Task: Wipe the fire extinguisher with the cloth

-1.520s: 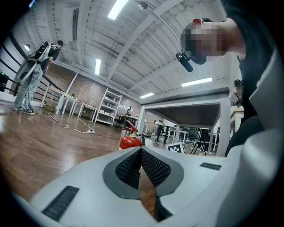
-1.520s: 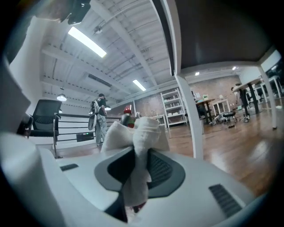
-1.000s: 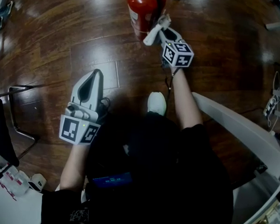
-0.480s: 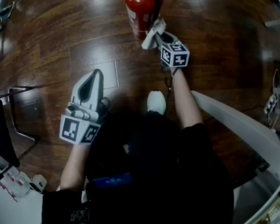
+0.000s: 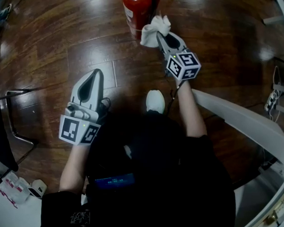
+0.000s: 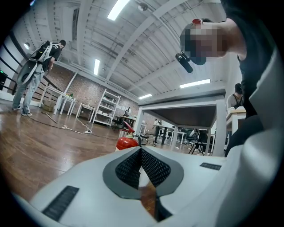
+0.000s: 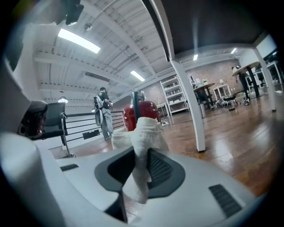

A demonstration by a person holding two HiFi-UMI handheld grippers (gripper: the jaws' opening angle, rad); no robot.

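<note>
White shoe (image 5: 156,101) on wood floor (image 5: 50,44); white shelving (image 6: 104,108), standing person (image 6: 36,71) far off.

Glossy dark wood floor (image 5: 55,39), white table (image 6: 220,128), metal shelving (image 6: 105,108), ceiling strip lights (image 7: 77,41)

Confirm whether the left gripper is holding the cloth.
No, the left gripper is shut on nothing; the white cloth is clamped in the right gripper.

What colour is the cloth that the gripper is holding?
White. The cloth, clamped in the right gripper, shows best in the right gripper view.
</note>
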